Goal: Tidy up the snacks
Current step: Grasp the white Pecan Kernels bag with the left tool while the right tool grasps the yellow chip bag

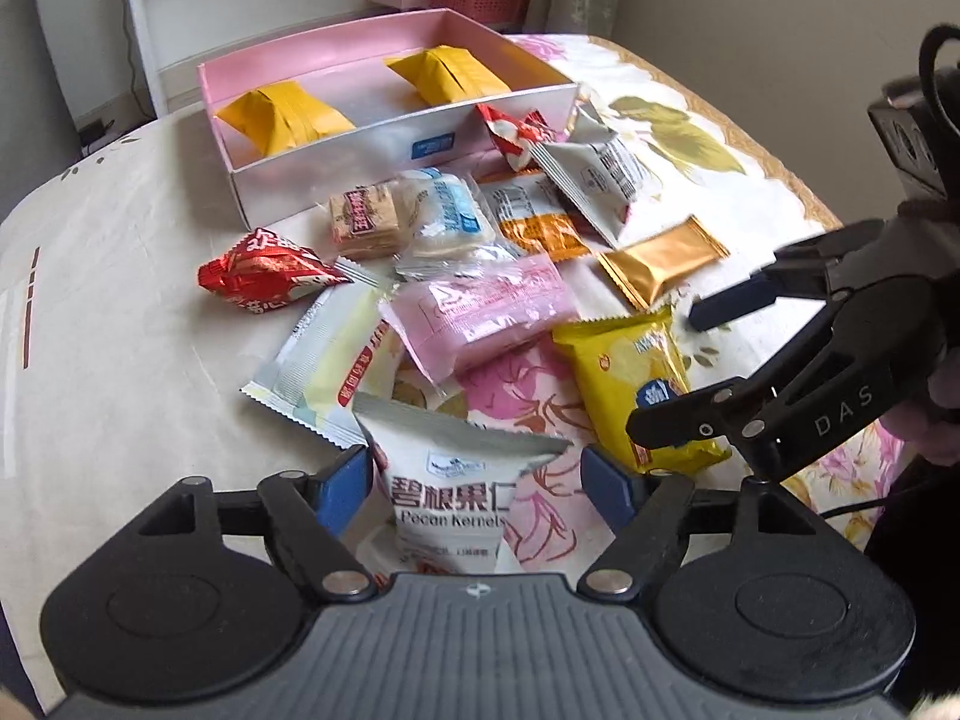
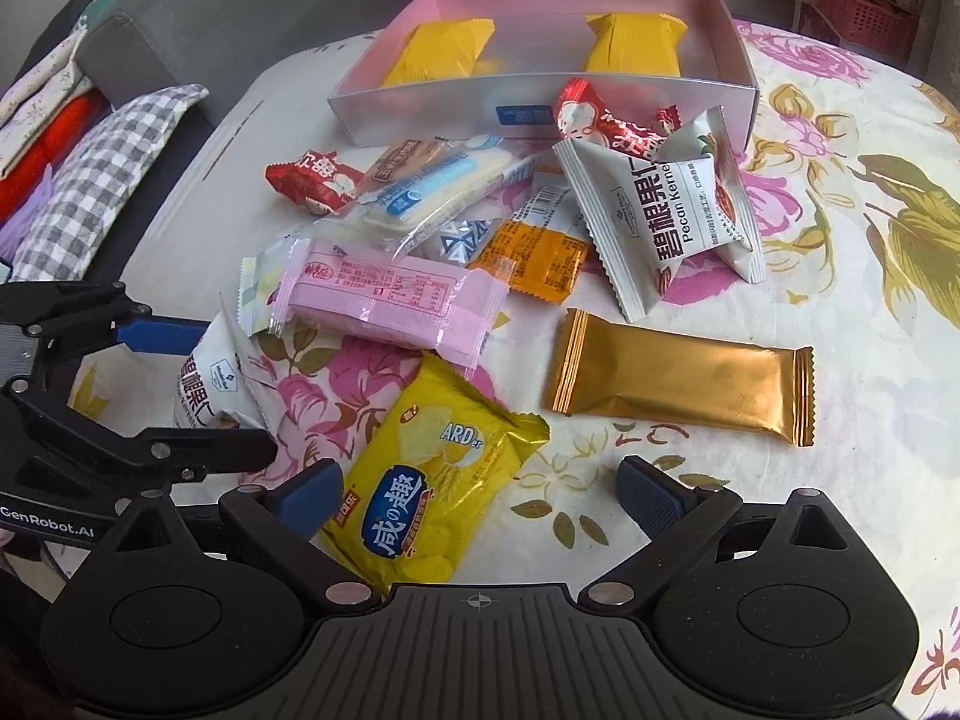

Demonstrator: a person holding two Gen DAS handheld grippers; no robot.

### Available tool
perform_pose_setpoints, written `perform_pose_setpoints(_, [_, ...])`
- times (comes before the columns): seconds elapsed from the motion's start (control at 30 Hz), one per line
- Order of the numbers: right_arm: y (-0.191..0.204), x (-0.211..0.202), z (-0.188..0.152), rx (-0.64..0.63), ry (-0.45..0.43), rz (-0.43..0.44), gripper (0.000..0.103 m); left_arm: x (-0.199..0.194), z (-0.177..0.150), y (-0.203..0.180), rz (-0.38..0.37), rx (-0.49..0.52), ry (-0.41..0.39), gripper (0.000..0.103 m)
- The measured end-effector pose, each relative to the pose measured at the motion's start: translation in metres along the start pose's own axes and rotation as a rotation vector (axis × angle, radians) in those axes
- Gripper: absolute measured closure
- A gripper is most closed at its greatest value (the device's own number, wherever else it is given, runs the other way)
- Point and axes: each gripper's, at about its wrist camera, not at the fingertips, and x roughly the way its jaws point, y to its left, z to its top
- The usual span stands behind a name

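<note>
Two yellow-orange packets [image 2: 438, 54] lie in the pink box [image 2: 741, 60] at the top centre of the right wrist view, one toward each end, well apart. On the floral table [image 2: 870, 360] below the box, loose snacks are scattered in a heap: two white pecan kernel bags, one [image 2: 654, 210] at the upper right of the pile beside the box and one [image 1: 447, 498] at the lower centre of the left wrist view; two red wrapped sweets, one [image 2: 315, 177] at the left of the heap and one [image 2: 600, 120] touching the box's front wall; one pink bar [image 2: 390, 306] in the middle; one yellow chip packet [image 2: 420, 480] at the lower centre; one gold foil bar [image 2: 684, 384] lying apart at the right; one orange sachet [image 2: 534, 258]; one clear-wrapped blue-and-white biscuit [image 2: 432, 192]; and one pale green-and-white pack [image 1: 318, 372]. The left gripper [image 1: 477, 480] has its jaws apart on either side of the nearer pecan bag, pads not pressing it. The right gripper [image 2: 480, 486] hangs with jaws wide apart over the chip packet, gripping nothing.
</note>
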Motion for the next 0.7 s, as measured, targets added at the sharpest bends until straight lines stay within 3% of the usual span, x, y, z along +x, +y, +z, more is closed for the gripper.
perform_pose_setpoints(0.23, [0.02, 0.005, -0.009, -0.119, -0.039, -0.055, 0.004, 0.009, -0.008, -0.001, 0.036, 0.05, 0.078, 0.031])
perform_pose_setpoints(0.4, [0.03, 0.008, -0.014, -0.197, -0.07, -0.062, 0.004, 0.012, -0.01, 0.003, 0.06, 0.031, 0.086, 0.042])
perform_pose_setpoints(0.47, [0.034, 0.009, -0.017, -0.235, -0.082, -0.066, 0.004, 0.012, -0.009, 0.006, 0.069, -0.002, 0.079, 0.051])
perform_pose_setpoints(0.7, [0.038, 0.01, -0.02, -0.284, -0.093, -0.095, 0.008, 0.008, -0.006, 0.014, 0.054, -0.093, 0.058, 0.063])
